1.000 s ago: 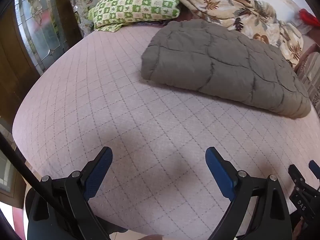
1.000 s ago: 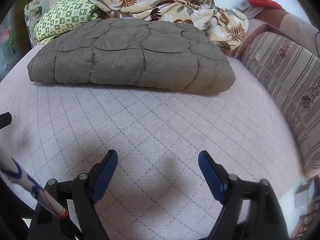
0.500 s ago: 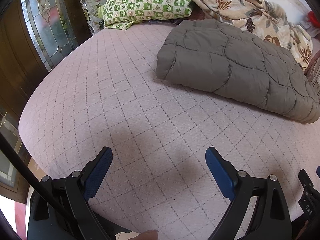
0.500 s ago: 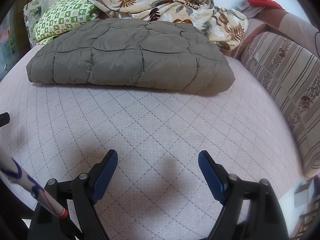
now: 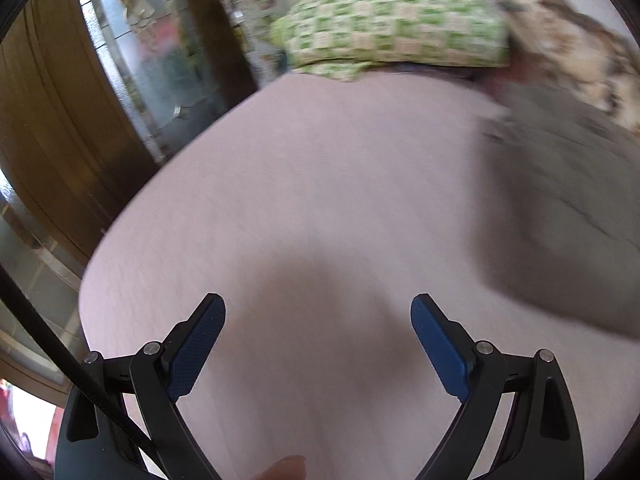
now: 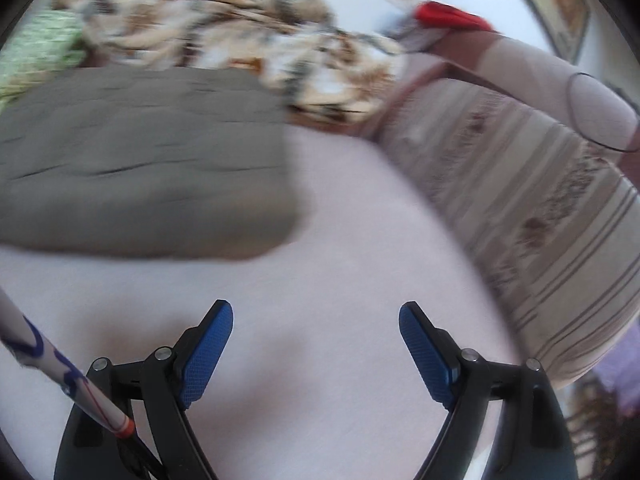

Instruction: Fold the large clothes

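**Both grippers empty over the bed, folded jacket ahead**

Left gripper (image 5: 318,344): black frame, blue textured pads (image 5: 196,350), jaws spread wide, nothing between them. A fingertip (image 5: 286,468) shows at the bottom edge, just behind the gripper. Directly beneath and ahead of it lies the pale pink quilted bed cover (image 5: 320,200). Ahead and to its right sits the grey-olive padded jacket, folded into a thick bundle (image 5: 560,208), well apart from the pads. Further ahead, a green-and-white checked pillow (image 5: 392,28); far left, a brown wooden door with patterned glass (image 5: 60,112). View is motion-blurred.

Right gripper (image 6: 316,344): same build, jaws also wide apart and holding nothing, above the pink cover. A white cable with blue markings (image 6: 60,368) crosses its near left corner. The jacket lies ahead and to its left, resting on the cover, not touching the pads. To the right, a striped beige bolster cushion (image 6: 540,220). Beyond the jacket, a crumpled cream leaf-print blanket (image 6: 240,40); farthest, a red object (image 6: 448,16), too blurred to identify.
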A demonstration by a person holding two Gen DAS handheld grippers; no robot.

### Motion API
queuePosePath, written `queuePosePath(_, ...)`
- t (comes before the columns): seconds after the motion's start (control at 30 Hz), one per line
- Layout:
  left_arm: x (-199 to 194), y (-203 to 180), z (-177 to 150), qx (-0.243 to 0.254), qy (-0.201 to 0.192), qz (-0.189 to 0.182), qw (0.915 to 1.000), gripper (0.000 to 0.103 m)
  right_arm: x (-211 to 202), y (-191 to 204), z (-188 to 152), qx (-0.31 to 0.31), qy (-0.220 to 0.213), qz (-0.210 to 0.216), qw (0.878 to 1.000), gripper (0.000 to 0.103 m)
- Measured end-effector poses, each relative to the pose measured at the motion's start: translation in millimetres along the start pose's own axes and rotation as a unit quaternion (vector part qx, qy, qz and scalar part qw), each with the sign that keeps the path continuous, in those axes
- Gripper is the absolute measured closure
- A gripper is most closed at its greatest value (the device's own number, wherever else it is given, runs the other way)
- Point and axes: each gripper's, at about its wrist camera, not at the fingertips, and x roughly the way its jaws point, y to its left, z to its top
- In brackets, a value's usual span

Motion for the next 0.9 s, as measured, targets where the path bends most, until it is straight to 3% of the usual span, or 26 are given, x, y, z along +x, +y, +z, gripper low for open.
queuePosePath(0.13, 55, 32, 38, -0.017, 0.025, 0.032, 0.9991, 0.01, 74, -45, 19, 0.031, 0.033, -0.036, 0.998, 0.015)
queuePosePath(0.33, 128, 52, 77, -0.041, 0.063, 0.051, 0.9959, 0.009, 185, -99, 34, 0.125, 0.126, 0.008, 0.984, 0.015)
queuePosePath(0.4, 140, 56, 83, -0.061, 0.04, 0.048, 0.9961, 0.009, 207, -116, 38, 0.171, 0.135, 0.03, 0.975, 0.013)
queuePosePath(0.47, 151, 57, 90, -0.073, 0.046, 0.044, 0.9953, 0.008, 218, -124, 40, 0.194, 0.142, 0.037, 0.97, 0.004)
queuePosePath(0.5, 156, 58, 94, -0.081, 0.046, 0.052, 0.9943, 0.001, 227, -129, 42, 0.205, 0.148, 0.037, 0.967, 0.0)
queuePosePath(0.6, 167, 55, 100, -0.091, 0.053, 0.065, 0.9923, 0.0, 239, -136, 40, 0.242, 0.154, 0.052, 0.957, 0.0)
queuePosePath(0.7, 168, 59, 101, -0.103, 0.049, 0.051, 0.9921, 0.0, 233, -129, 39, 0.233, 0.146, 0.039, 0.961, 0.0)
queuePosePath(0.8, 172, 77, 98, -0.146, 0.052, -0.001, 0.9879, 0.0, 232, -129, 38, 0.243, 0.146, 0.048, 0.958, 0.0)
queuePosePath(0.9, 174, 70, 100, -0.131, 0.055, 0.016, 0.9898, 0.0, 234, -129, 40, 0.239, 0.147, 0.044, 0.959, 0.0)
